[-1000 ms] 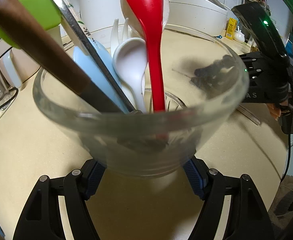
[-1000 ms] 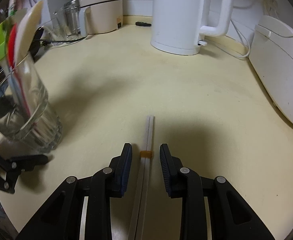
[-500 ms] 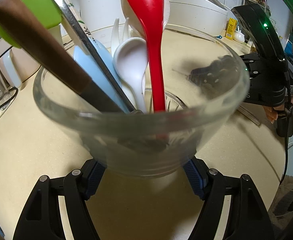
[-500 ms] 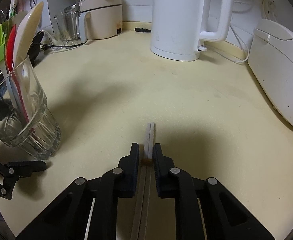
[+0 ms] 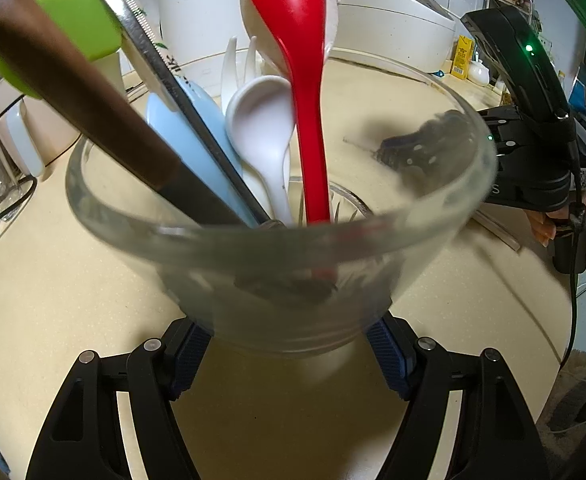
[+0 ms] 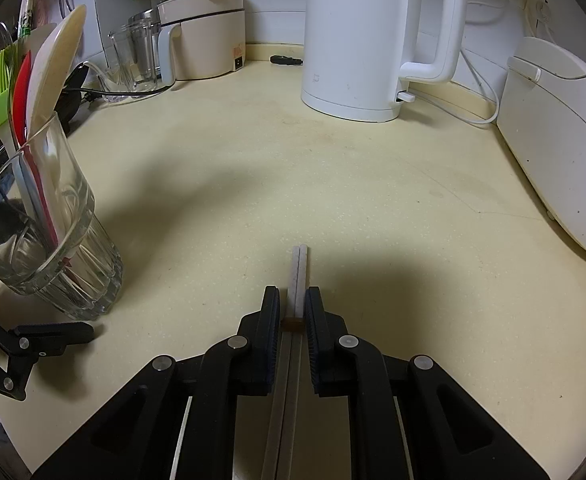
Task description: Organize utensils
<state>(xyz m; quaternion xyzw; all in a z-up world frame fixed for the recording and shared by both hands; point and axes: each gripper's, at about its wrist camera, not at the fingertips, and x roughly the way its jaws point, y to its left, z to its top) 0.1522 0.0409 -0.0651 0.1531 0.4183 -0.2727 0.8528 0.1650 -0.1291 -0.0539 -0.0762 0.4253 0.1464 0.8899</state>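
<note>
My left gripper [image 5: 291, 350] is shut on a clear ribbed glass [image 5: 281, 264], which it tilts. The glass holds a red spoon [image 5: 301, 80], a white spoon [image 5: 263, 136], a pale blue utensil [image 5: 197, 140], a brown-handled tool [image 5: 77, 92] and a green silicone brush [image 5: 69, 28]. In the right wrist view the same glass [image 6: 53, 232] leans at the left. My right gripper [image 6: 293, 300] is shut on a pair of pale chopsticks [image 6: 299, 276] that lie on the cream counter [image 6: 333, 184]; their ends stick out just past the fingertips.
A white kettle [image 6: 369, 36] stands at the back, a white rice cooker [image 6: 561, 136] at the right, a beige appliance [image 6: 205, 36] and a clear jug [image 6: 133, 60] at the back left. Cables trail along the wall.
My right gripper's jaws have closed onto the chopsticks, which lay between them a second ago. The left gripper and the glass have kept still.
</note>
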